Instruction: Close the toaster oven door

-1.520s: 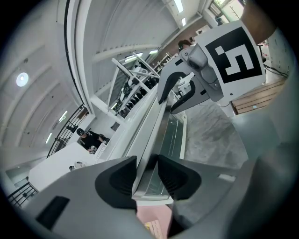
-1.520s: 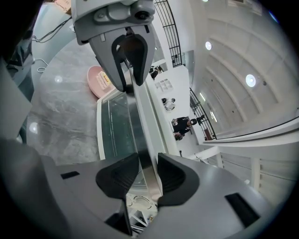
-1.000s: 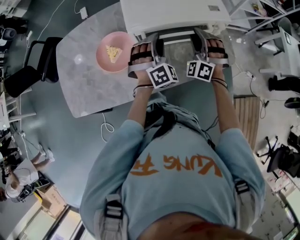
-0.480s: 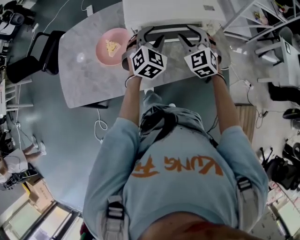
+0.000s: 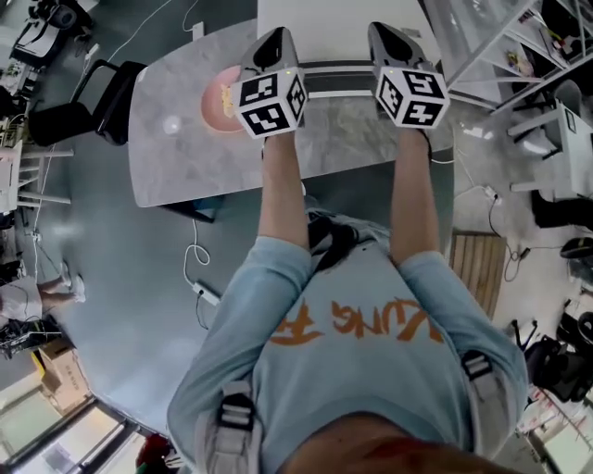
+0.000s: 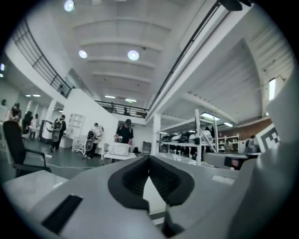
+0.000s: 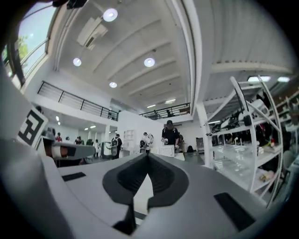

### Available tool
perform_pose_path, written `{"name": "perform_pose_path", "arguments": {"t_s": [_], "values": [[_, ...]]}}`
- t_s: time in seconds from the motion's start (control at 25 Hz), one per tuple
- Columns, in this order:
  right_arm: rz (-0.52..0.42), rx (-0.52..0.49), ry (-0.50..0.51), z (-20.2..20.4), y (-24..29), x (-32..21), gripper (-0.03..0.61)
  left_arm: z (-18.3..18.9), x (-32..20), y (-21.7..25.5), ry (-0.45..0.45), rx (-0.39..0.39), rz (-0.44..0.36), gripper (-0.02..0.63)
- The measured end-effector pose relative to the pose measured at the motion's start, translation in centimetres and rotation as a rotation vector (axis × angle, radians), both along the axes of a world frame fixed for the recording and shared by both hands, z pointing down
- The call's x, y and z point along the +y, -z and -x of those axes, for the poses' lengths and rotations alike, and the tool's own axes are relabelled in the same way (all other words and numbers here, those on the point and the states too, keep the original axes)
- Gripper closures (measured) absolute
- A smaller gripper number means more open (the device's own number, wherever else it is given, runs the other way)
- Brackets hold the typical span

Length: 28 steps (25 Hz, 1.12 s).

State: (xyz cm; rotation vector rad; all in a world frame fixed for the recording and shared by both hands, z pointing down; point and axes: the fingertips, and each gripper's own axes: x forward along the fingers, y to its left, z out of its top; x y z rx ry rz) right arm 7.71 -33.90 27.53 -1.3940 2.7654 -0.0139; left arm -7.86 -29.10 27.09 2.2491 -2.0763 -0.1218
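The white toaster oven (image 5: 334, 23) stands at the far edge of the grey table (image 5: 185, 157). Its door (image 5: 338, 79) shows from above as a narrow dark strip standing up along the oven's front. My left gripper (image 5: 276, 37) and right gripper (image 5: 384, 32) are raised level above the door's two ends. Both sets of jaws have just been closing. In the left gripper view the left gripper (image 6: 148, 159) is shut with nothing between its tips, and the right gripper (image 7: 148, 157) looks the same in its own view. Both views look out over the hall.
A pink plate (image 5: 215, 104) with a piece of food sits left of the oven, partly hidden behind my left gripper. A black chair (image 5: 88, 102) stands off the table's left end. Metal racks (image 5: 519, 56) are at the right. A cable (image 5: 199, 268) lies on the floor.
Both grippers rose and rolled from the lowered door up over the oven's front. The door swung from lying flat to upright. Both pairs of jaws went from spread to shut.
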Motion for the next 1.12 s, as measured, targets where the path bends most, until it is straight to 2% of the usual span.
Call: {"name": "perform_pose_path", "arguments": {"t_s": [0.08,0.12,0.24,0.56,0.8,1.12], "values": [[0.035,-0.08,-0.021,-0.9,-0.1,0.5,0.583,0.8,0.6,0.1,0.071,0.052,-0.021,0.612],[0.044,-0.083,-0.031,-1.2,-0.4,0.8,0.583,0.9,0.9,0.1,0.079,0.061,-0.033,0.612],[0.048,-0.021,-0.047,-2.1,-1.4,1.4,0.583,0.4,1.6,-0.4,0.055,0.05,-0.041,0.612],[0.041,0.039,-0.055,-3.4,-2.6,2.5,0.583,-2.9,2.5,-2.0,-0.016,-0.018,-0.027,0.612],[0.029,0.071,-0.044,-3.7,-2.7,3.1,0.583,-2.8,2.9,-2.2,0.037,-0.027,-0.038,0.612],[0.015,0.085,-0.031,-3.6,-2.8,3.5,0.583,-3.2,2.9,-2.6,0.022,-0.027,-0.03,0.612]]}}
